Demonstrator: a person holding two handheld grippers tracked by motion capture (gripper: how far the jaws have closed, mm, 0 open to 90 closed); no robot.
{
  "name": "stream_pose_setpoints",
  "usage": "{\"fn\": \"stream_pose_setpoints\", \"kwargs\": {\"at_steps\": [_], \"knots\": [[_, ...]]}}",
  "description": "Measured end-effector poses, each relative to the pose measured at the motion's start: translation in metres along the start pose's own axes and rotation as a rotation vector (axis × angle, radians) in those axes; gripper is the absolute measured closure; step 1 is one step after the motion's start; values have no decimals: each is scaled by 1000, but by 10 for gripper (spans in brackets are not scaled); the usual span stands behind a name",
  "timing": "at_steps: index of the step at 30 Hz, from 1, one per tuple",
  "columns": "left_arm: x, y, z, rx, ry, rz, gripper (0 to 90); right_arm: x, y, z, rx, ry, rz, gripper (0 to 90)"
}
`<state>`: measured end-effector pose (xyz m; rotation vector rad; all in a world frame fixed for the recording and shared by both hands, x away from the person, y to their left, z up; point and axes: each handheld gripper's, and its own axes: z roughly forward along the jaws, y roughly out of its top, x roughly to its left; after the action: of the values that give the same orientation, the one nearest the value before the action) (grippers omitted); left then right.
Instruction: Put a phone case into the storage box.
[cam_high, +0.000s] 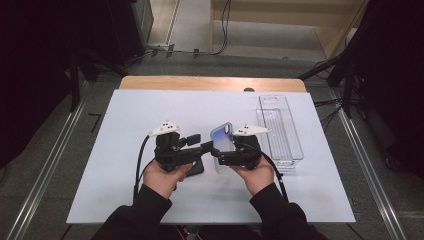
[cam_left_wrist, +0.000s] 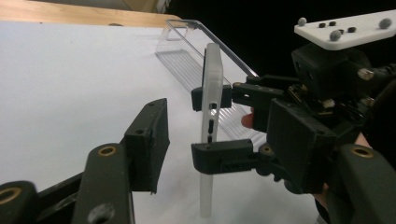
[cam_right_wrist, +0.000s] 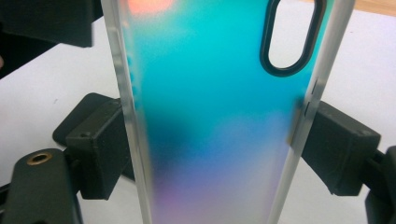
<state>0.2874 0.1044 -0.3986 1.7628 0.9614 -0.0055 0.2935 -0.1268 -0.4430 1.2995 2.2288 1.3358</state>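
A translucent phone case (cam_high: 222, 142) with a blue-to-violet sheen stands upright on its short end above the white mat. My right gripper (cam_high: 217, 151) is shut on the phone case, one pad on each long edge (cam_right_wrist: 217, 149). In the left gripper view the case (cam_left_wrist: 211, 93) shows edge-on, clamped by the right gripper (cam_left_wrist: 212, 127). My left gripper (cam_high: 200, 145) faces it from the left with its jaws apart. Its near finger (cam_left_wrist: 147, 135) stands clear of the case with mat showing in the gap. In the right gripper view the case (cam_right_wrist: 210, 116) shows its oval camera cut-out.
A clear, long plastic tray (cam_high: 280, 127) lies at the right of the white mat (cam_high: 150, 110), close behind the right hand. A flat black object (cam_high: 196, 168) lies on the mat under the left gripper. Wooden table edge at the back.
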Motion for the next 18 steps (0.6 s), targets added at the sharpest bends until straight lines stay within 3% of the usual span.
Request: {"fn": "stream_pose_setpoints", "kwargs": {"at_steps": [5,12,15,18], "knots": [[3,-1,-2,35,-19,20,364,-4,0,-3,-6,5,-4,145],[10,-6,-2,131,-42,63,325,-8,-1,-9,1,26,-16,145],[13,-8,-3,152,-87,71,323,-10,0,-11,-1,43,-18,145],[14,-8,-6,162,-101,103,295,-11,0,-13,-2,69,-22,145]]}}
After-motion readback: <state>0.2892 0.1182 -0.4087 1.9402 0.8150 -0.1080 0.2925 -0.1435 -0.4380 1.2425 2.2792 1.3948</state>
